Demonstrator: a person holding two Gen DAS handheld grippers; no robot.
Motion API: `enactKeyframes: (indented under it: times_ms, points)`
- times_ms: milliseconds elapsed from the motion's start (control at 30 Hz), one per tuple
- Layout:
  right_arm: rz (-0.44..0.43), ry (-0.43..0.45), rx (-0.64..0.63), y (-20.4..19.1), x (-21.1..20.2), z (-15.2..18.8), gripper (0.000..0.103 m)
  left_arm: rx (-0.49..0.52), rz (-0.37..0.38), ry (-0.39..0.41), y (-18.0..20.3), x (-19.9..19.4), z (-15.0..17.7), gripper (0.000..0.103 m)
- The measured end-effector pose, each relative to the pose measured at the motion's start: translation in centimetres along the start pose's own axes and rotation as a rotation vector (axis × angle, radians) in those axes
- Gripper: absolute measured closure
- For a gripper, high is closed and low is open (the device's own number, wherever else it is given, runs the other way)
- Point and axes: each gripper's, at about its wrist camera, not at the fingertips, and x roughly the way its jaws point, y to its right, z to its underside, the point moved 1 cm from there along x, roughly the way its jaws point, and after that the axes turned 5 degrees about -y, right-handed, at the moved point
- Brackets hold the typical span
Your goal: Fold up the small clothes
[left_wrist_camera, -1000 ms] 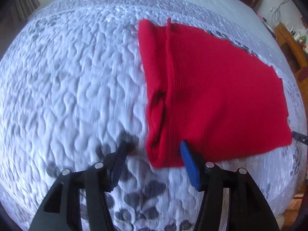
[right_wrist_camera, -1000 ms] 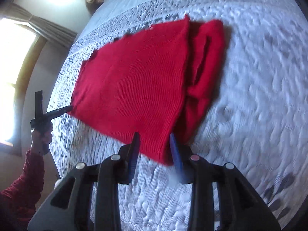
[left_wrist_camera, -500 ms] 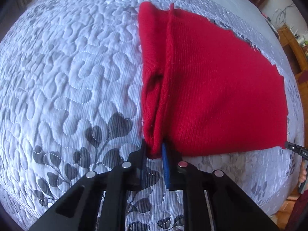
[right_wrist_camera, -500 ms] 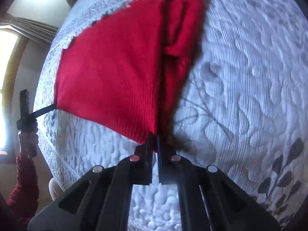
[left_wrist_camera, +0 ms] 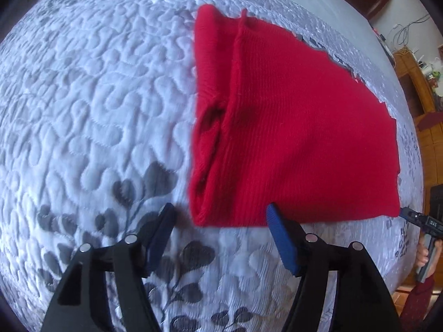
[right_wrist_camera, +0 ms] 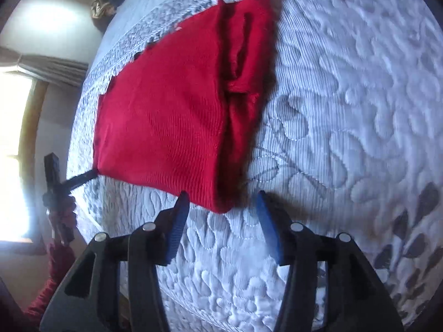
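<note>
On the quilted white bedspread [left_wrist_camera: 83, 105], grey leaf prints at seven o'clock of the left wrist view, stitched swirls everywhere else. Further right, a red knit garment [left_wrist_camera: 299, 138], folded and lying flat, filling the two-to-four o'clock stretch of that view, with a narrower folded strip along its left side and a dark slit partway down. Down at six o'clock, the left gripper [left_wrist_camera: 220, 217], blue pads spread wide, nothing held, straddling the near left corner of the cloth; right blue fingertip [left_wrist_camera: 274, 215] at the bottom hem, whether touching it or just over it cannot be told, left one over bare bedspread. Far out at four o'clock, the tip of the other tool at the garment's right corner, a hand below it at the frame edge.

Over to the right wrist view: bright window [right_wrist_camera: 13, 144] and curtain [right_wrist_camera: 52, 67] at nine and ten o'clock, a hand in a red sleeve gripping the left tool at eight o'clock, its tip at the garment's far corner. Red garment [right_wrist_camera: 166, 127] spread from ten o'clock to centre, folded strip now on its right side. Bedspread [right_wrist_camera: 360, 96] blurred from one to four o'clock. At six o'clock, the right gripper [right_wrist_camera: 223, 204], pads wide apart, empty, framing the garment's near corner; contact with the cloth not clear.
</note>
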Motion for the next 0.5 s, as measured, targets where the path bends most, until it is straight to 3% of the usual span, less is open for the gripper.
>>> enactKeyframes:
  times_ms: [100,167,200,267,300,333,500]
  points:
    - [-0.042,0.003,0.007,0.0,0.7,-0.8,0.054,0.003,0.047,-0.005,0.8,0.5,-0.6,0.039]
    - [-0.059,0.000,0.009,-0.4,1.5,-1.5,0.057,-0.002,0.047,-0.011,1.6,1.0,-1.4,0.048]
    - [-0.059,-0.003,0.007,-0.7,1.9,-1.8,0.061,-0.002,0.038,-0.011,1.6,1.1,-1.5,0.051]
    - [-0.062,-0.005,0.013,-0.9,2.5,-2.4,0.075,-0.025,0.039,-0.014,1.7,1.6,-2.1,0.068]
    - [-0.065,-0.005,0.017,-0.9,2.6,-2.4,0.087,-0.045,0.049,-0.013,1.4,1.6,-2.2,0.074]
    - [-0.073,-0.006,0.021,-0.7,2.6,-2.4,0.090,-0.057,0.081,-0.014,1.2,1.6,-2.3,0.085]
    - [-0.097,0.047,-0.018,-1.1,0.5,-0.8,0.094,-0.073,0.128,0.033,1.2,0.0,-1.1,0.089]
